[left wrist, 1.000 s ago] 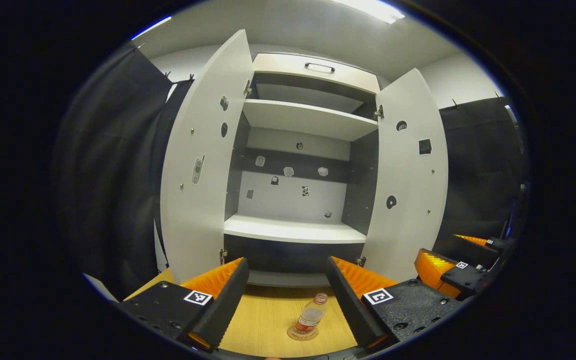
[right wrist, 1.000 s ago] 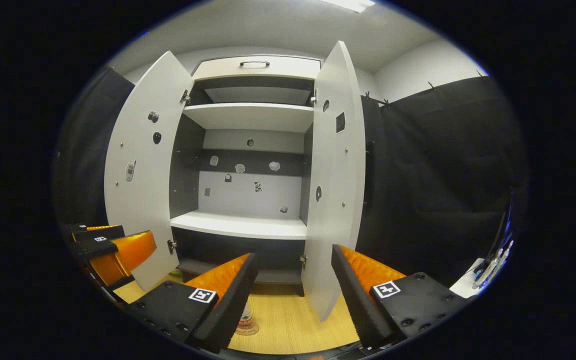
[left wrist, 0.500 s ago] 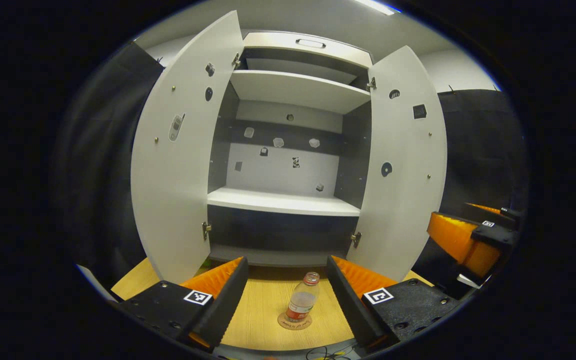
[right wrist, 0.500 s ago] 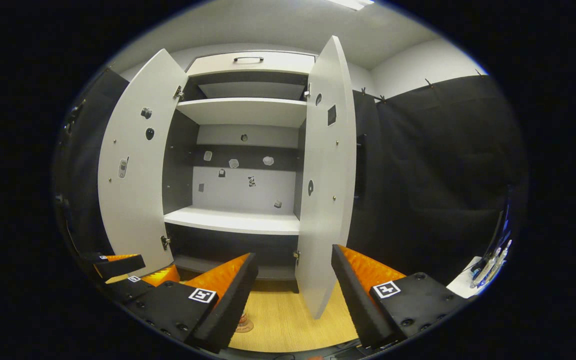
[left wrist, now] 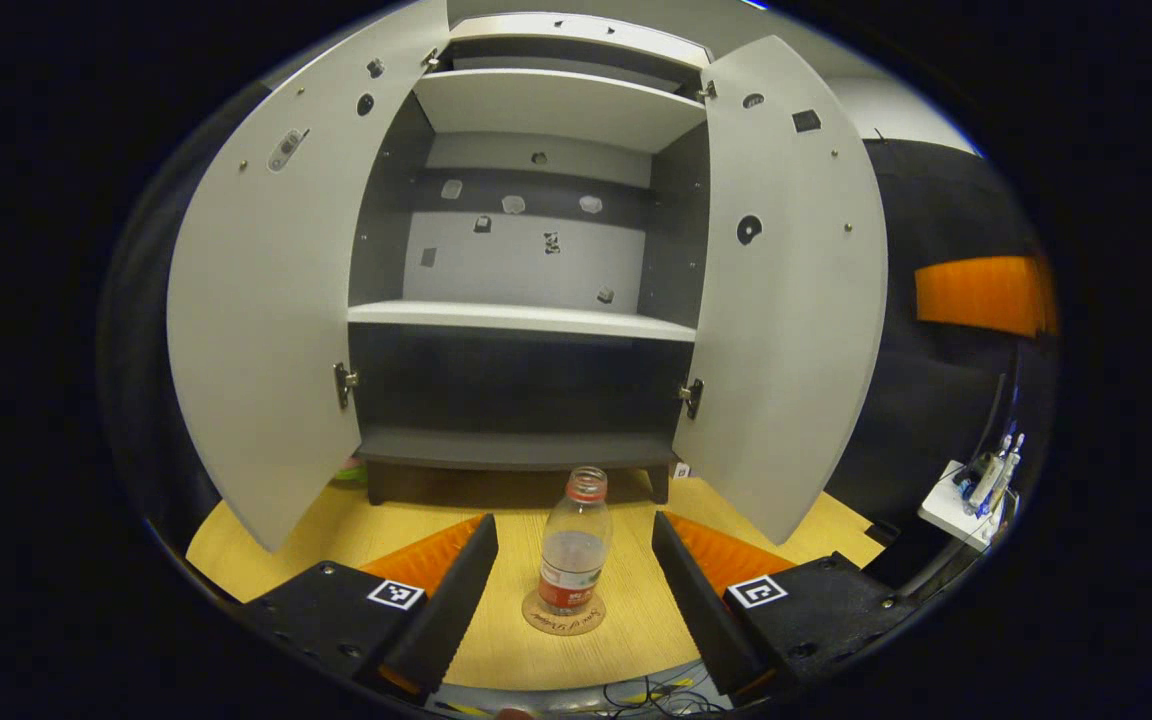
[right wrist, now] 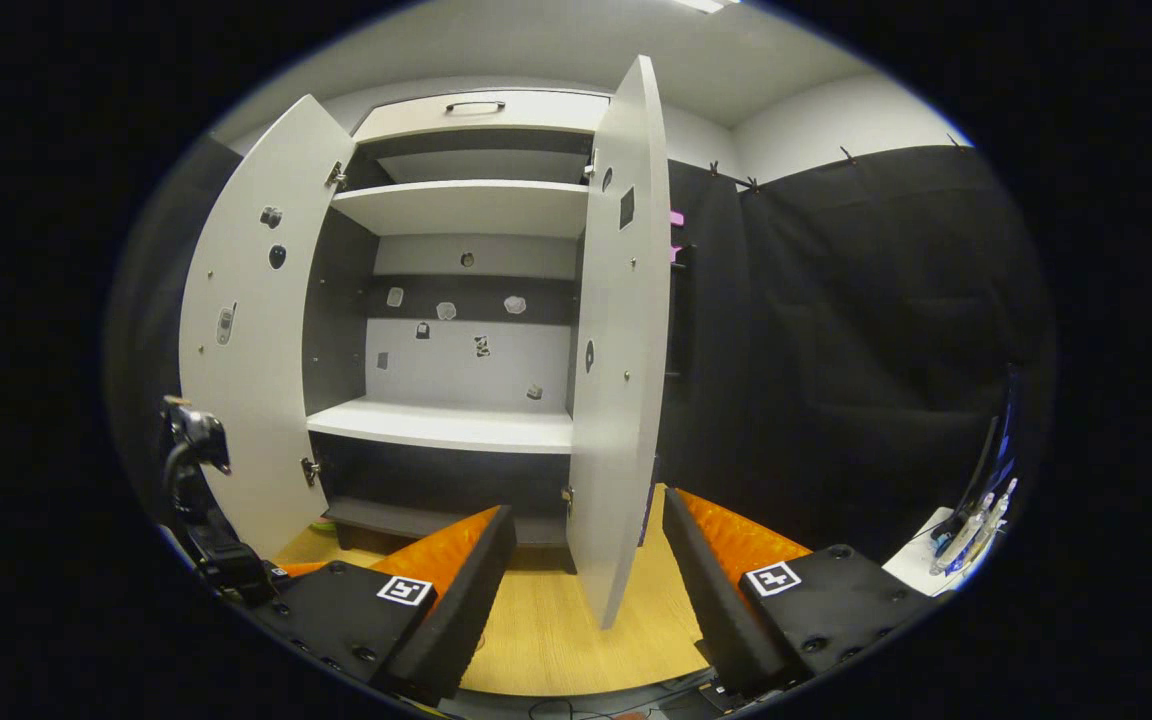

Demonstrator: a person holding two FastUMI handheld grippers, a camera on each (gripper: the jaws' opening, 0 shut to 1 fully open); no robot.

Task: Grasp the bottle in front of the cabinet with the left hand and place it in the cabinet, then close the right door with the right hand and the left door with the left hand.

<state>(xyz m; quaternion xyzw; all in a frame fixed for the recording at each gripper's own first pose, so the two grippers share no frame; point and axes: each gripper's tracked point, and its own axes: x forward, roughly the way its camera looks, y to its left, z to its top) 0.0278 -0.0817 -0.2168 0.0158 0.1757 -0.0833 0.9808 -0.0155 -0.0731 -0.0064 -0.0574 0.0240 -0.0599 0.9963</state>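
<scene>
On the wooden floor [left wrist: 416,520] before the open cabinet [left wrist: 526,320], I am lowering my left gripper [left wrist: 574,560], fingers spread and empty, toward the upright bottle [left wrist: 572,555] on its round coaster [left wrist: 563,617], now nearer than a second ago, while my right gripper [right wrist: 588,560] is idling open.

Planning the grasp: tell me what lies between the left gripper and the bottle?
Bare wooden floor, in the left gripper view; the bottle stands on a coaster.
</scene>
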